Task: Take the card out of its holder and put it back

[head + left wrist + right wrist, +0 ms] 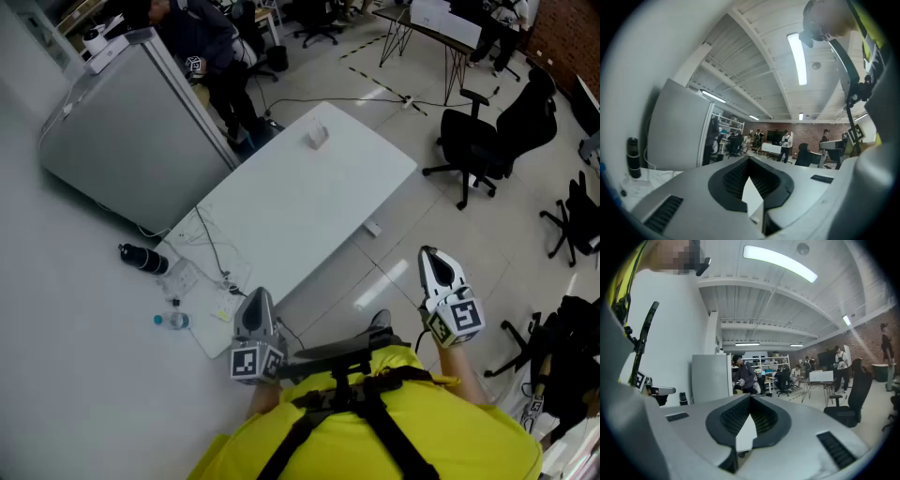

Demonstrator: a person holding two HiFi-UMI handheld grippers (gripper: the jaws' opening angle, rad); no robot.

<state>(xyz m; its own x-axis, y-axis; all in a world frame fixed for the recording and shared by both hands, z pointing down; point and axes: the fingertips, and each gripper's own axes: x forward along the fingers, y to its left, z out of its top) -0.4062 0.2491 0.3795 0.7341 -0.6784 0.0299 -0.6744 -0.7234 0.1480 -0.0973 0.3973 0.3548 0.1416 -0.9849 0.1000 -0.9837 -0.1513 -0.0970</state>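
Observation:
A small white card holder [317, 137] stands near the far end of the long white table [309, 216]; I cannot make out the card in it. My left gripper [257, 294] is held close to my body at the table's near corner, shut and empty. Over the floor to the right of the table, my right gripper [428, 253] is also shut on nothing. In the left gripper view the left gripper [749, 161] points out into the room with its jaws together. The right gripper [750, 398] looks the same in its own view. Both are far from the holder.
A grey cabinet [122, 122] stands left of the table, with a person [211, 47] behind it. A black bottle [142, 258], a water bottle [172, 321], papers and cables lie by the table's near left corner. Black office chairs [487, 131] stand to the right.

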